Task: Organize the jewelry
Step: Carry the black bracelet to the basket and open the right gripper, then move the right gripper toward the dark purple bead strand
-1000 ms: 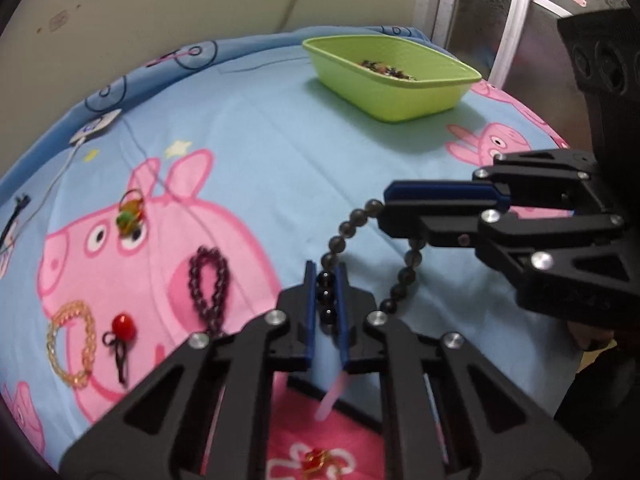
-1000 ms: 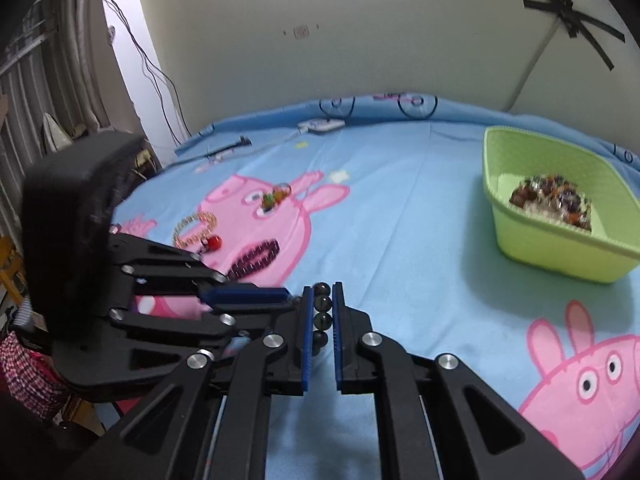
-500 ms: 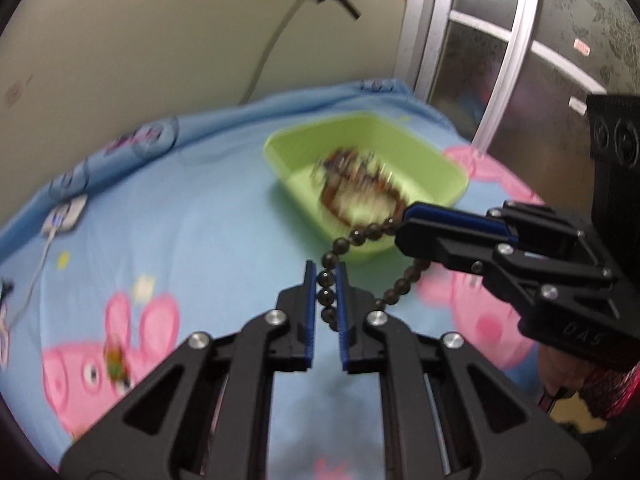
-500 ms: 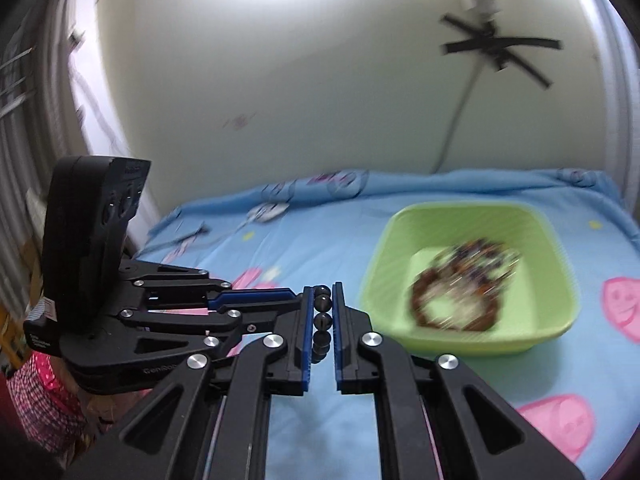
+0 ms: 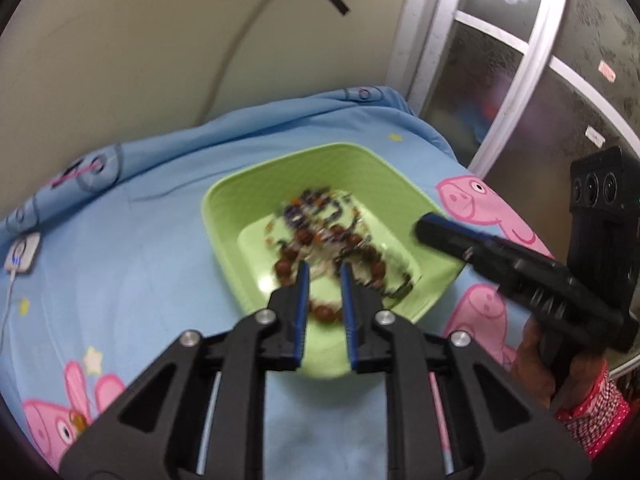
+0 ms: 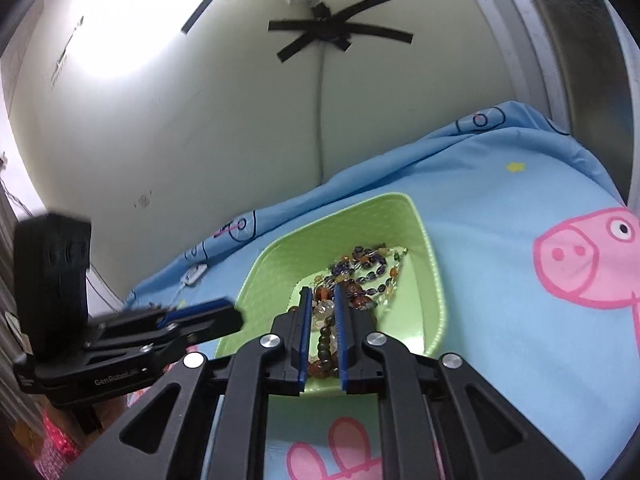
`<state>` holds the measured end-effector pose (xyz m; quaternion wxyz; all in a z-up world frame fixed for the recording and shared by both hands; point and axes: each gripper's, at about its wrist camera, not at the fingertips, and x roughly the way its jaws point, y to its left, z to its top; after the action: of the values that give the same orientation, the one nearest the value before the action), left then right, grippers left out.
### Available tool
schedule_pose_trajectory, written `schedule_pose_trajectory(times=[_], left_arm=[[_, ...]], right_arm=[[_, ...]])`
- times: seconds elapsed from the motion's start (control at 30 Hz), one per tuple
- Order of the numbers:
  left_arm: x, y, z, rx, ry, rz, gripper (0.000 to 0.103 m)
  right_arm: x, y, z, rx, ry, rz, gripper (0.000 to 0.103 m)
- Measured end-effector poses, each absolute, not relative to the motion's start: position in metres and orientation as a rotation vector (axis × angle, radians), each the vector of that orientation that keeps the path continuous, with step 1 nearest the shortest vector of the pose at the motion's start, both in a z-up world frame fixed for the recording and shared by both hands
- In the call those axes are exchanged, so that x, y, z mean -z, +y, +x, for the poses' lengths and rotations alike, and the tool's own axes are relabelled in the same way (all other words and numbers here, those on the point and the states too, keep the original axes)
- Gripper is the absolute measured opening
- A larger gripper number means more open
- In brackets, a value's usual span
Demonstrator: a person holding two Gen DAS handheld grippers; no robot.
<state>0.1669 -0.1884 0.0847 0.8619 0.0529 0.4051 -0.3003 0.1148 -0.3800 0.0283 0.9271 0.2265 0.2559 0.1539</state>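
Over the green basket (image 5: 208, 208) on a blue bedsheet (image 5: 120, 280) printed with a pink cartoon pig (image 6: 580, 256), I hold both tongs above the heap of mixed beads (image 6: 368, 268) lying on the basket floor. The left gripper (image 5: 323, 270) points steeply down at the basket; its jaws have just been opening and now stand narrowly apart. I see only blurred brown beads from the heap through the gap, and neither pad presses on anything. The right gripper (image 6: 320, 290) is clamped on the dark bead bracelet (image 6: 325, 338), a short run of olive-dark beads sitting between its blue pads, just above the near end of the basket. How the rest of the strand hangs I cannot tell, since the picture from the left wrist is smeared.

The only writing I can read is pale lettering on the side of the left gripper, seen from the right wrist: it begins "GenRobo", and the rest is too soft to make out. A hand (image 5: 536, 356) in a red checked sleeve (image 5: 592, 416) grips the right tool at the frame's edge. Behind, black tape (image 6: 340, 34) crosses over a cable on the cream wall, a white window frame (image 5: 520, 80) stands to the right, and a small white device (image 5: 22, 256) lies on the sheet well apart from the basket
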Motion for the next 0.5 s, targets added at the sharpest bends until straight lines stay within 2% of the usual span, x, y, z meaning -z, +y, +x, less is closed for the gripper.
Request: schedule_pose_trajectory(times=[0.2, 0.4, 0.5], left_arm=[[-0.079, -0.138, 0.137, 0.455, 0.796, 0.146, 0.015], [-0.065, -0.087, 0.114, 0.322, 0.806, 0.129, 0.015], [-0.058, -0.063, 0.103, 0.27, 0.811, 0.117, 0.015]], right_arm=[[-0.04, -0.352, 0.099, -0.424, 0.473, 0.44, 0.0], [-0.03, -0.295, 0.086, -0.547, 0.535, 0.38, 0.0], [-0.021, -0.27, 0.08, -0.576, 0.574, 0.369, 0.006]])
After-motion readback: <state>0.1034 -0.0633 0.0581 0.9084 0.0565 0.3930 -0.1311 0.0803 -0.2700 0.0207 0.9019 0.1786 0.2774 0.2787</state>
